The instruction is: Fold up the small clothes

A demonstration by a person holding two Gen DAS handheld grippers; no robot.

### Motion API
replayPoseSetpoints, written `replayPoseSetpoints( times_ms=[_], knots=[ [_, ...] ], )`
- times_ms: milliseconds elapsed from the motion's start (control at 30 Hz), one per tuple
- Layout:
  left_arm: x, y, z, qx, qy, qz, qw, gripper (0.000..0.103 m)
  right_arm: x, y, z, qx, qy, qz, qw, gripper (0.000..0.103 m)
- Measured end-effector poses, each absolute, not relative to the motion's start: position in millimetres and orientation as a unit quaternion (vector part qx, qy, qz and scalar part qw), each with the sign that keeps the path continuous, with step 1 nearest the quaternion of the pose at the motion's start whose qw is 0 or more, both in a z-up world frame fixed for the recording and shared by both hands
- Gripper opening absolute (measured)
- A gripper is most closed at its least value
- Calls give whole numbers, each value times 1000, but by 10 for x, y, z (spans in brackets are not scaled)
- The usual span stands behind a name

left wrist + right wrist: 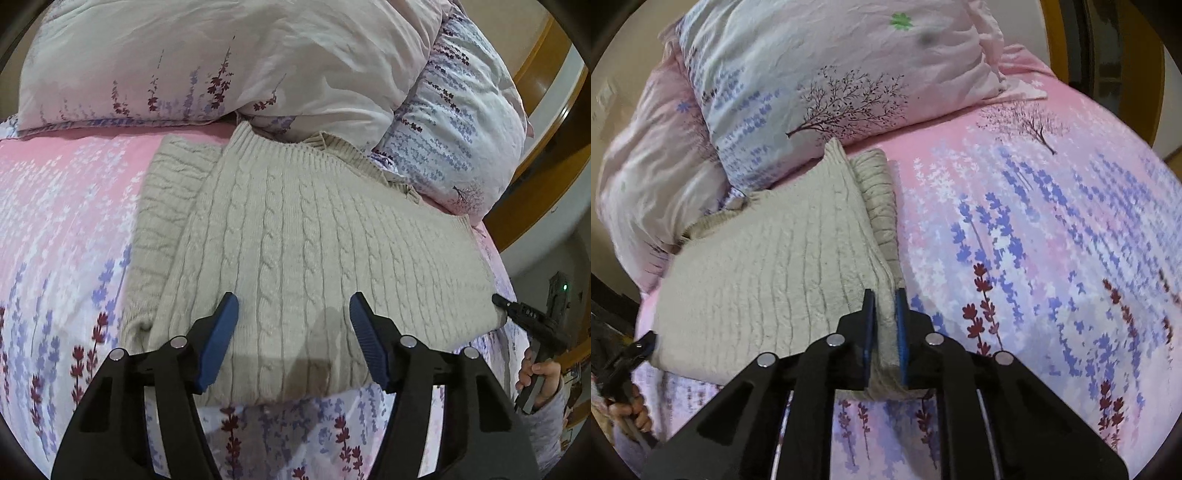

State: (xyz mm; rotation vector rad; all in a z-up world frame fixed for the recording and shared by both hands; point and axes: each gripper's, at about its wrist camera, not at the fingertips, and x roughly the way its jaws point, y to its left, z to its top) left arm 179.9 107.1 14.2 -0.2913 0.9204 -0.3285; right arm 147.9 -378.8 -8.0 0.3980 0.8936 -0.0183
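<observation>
A beige cable-knit sweater (303, 229) lies folded on the floral pink bed sheet (62, 229), its neckline toward the pillows. In the left wrist view my left gripper (293, 297) hovers open over the sweater's near edge, its blue pads apart and pressing nothing. At the sweater's near right corner sits the tip of my right gripper (496, 298), held by a hand (539, 376). In the right wrist view my right gripper (884, 293) is shut on a folded corner of the sweater (768, 266), with knit bunched between the pads. The left gripper (646, 341) shows at the far left.
Floral pillows (229, 62) and another pillow (820, 74) are piled just behind the sweater. A wooden bed frame (546, 122) curves along the right. The sheet (1052, 240) stretches wide to the right of the sweater in the right wrist view.
</observation>
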Motion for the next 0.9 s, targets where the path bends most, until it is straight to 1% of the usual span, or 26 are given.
replayPoseSetpoints(
  times_ms=[133,167,233,300,333,367,400,433,467,500,567,700,767,800,900],
  knots=[
    [1693,1059,171,-125,433,-155,879,64,1518,-3667,-17,148,430,-29,890,20],
    [1668,1101,204,-132,427,-155,881,64,1509,-3657,26,146,424,-30,894,25],
    [1631,1263,289,-155,408,-146,888,64,1481,-3638,116,140,405,-39,903,42],
    [1662,1406,343,-163,400,-127,893,64,1450,-3571,262,127,377,-42,916,50],
    [1699,1497,357,-169,400,-115,894,64,1443,-3523,322,122,366,-37,922,52],
    [1744,1564,358,-177,402,-107,892,64,1455,-3436,394,116,356,-20,927,59],
    [1807,1649,343,-187,408,-95,889,65,1470,-3361,432,113,353,-3,929,64],
    [1855,1702,320,-197,414,-91,884,65,1498,-3256,462,108,351,18,930,66],
    [1923,1763,283,-210,424,-89,877,66,1539,-3147,479,100,353,33,930,70],
    [1972,1796,257,-219,430,-86,872,66,1586,-3026,483,88,357,45,929,72],
    [2057,1842,196,-240,442,-89,860,66,1687,-2745,476,59,364,63,927,73],
    [2137,1804,113,-245,458,-94,849,67,1911,-2231,464,-1,368,82,926,80],
    [2173,1749,73,-248,467,-104,843,68,1992,-2046,426,-27,371,80,925,82],
    [2165,1731,78,-244,464,-103,845,70,2032,-1977,405,-37,374,80,923,83],
    [2193,1638,84,-231,466,-108,847,73,2120,-1824,330,-43,386,83,918,83]
  ],
)
